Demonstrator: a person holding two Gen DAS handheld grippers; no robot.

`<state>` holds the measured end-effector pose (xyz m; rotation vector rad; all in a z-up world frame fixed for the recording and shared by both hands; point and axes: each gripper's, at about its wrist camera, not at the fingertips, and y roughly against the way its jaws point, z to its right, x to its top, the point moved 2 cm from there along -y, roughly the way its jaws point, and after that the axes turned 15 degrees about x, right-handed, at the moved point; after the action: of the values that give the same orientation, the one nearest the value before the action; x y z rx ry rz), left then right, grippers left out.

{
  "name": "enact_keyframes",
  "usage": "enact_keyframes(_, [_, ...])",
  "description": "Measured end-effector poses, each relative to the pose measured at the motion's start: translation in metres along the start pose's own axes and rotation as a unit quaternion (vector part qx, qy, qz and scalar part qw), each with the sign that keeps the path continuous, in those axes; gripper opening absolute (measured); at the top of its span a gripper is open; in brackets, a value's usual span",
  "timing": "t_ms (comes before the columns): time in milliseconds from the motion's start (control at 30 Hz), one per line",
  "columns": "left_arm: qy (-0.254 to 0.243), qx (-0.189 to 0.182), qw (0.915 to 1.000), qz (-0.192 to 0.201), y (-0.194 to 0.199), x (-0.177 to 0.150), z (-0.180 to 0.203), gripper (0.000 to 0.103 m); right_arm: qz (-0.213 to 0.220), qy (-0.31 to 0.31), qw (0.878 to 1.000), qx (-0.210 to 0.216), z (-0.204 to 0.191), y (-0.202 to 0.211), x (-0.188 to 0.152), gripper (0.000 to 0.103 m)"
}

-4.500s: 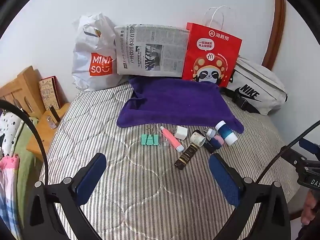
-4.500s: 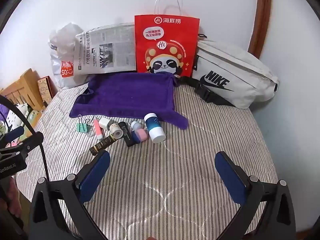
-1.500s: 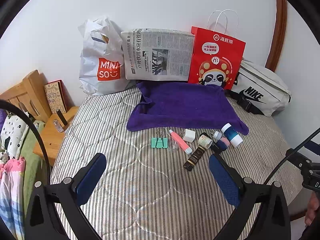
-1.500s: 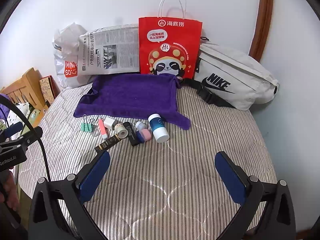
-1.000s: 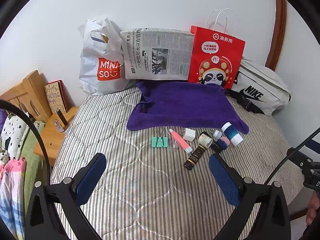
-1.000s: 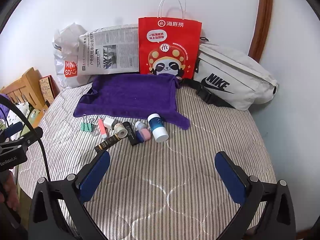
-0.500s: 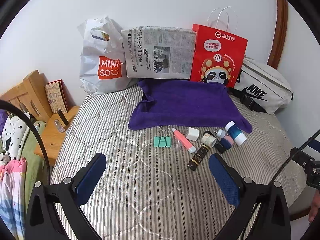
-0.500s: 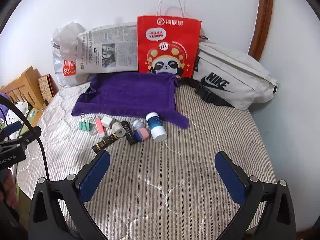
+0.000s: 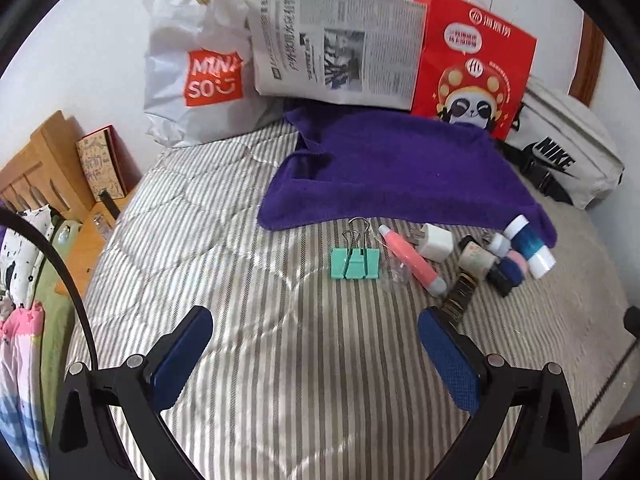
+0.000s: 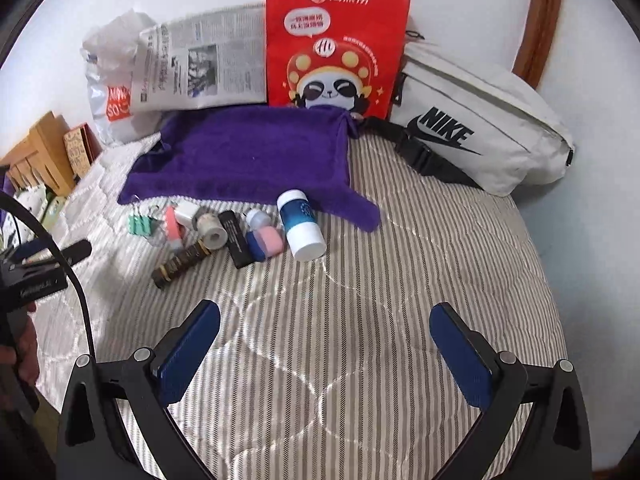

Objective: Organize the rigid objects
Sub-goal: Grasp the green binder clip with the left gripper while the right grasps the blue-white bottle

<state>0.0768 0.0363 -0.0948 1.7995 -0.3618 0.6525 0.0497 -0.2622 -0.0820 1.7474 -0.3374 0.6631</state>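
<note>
While both claws hang over the striped bed [image 9: 248,360], neither holds anything. The left claw [image 9: 316,348] is spread wide, with bare bedding between its fingers. Just ahead of it lies the green binder clip [image 9: 355,263]; ahead and to its right lie the pink tube [image 9: 414,261], the white plug [image 9: 436,242] and the dark brown tube [image 9: 460,294], whose near end is just beside the claw's right fingertip. The right claw [image 10: 325,340] is likewise spread wide and empty. Ahead of it lies the blue-and-white bottle [image 10: 301,230], on its side; the pink-and-blue item [image 10: 264,243] and the black stick [image 10: 237,239] lie ahead to its left. Beyond the row lies the purple towel [image 10: 256,156], and the bottle's far end touches its edge.
</note>
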Motion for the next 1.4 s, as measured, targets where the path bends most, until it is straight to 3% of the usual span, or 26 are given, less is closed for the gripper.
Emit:
enact_keyframes(267, [-0.016, 0.028, 0.9993, -0.018, -0.053, 0.011, 0.019, 0.103, -0.025, 0.006, 1.000, -0.008, 0.012, -0.021, 0.001, 0.103])
enact_keyframes(400, [-0.005, 0.002, 0.9996, -0.028, -0.070, 0.013, 0.025, 0.103, -0.040, -0.007, 0.999, -0.008, 0.023, -0.033, 0.000, 0.103])
enact_keyframes(567, [-0.013, -0.016, 0.9996, -0.021, -0.077, 0.014, 0.040, 0.103, -0.055, -0.023, 0.998, -0.009, 0.034, -0.047, -0.001, 0.103])
enact_keyframes(700, [-0.018, -0.007, 0.9995, -0.023, -0.081, 0.015, 0.044, 0.102, -0.065, -0.024, 0.998, -0.009, 0.038, -0.056, -0.002, 0.103])
enact_keyframes(1000, [0.027, -0.042, 0.9988, -0.004, -0.064, 0.017, 0.014, 0.102, -0.083, -0.027, 0.996, -0.003, 0.042, -0.072, -0.005, 0.103])
enact_keyframes(1200, [0.006, -0.010, 0.9998, -0.014, -0.081, 0.013, 0.021, 0.102, -0.088, -0.015, 0.996, -0.003, 0.039, -0.075, -0.007, 0.103])
enact_keyframes(1400, [-0.001, -0.026, 0.9996, -0.014, -0.084, 0.012, 0.037, 0.102, -0.093, -0.029, 0.995, -0.007, 0.048, -0.080, -0.006, 0.103])
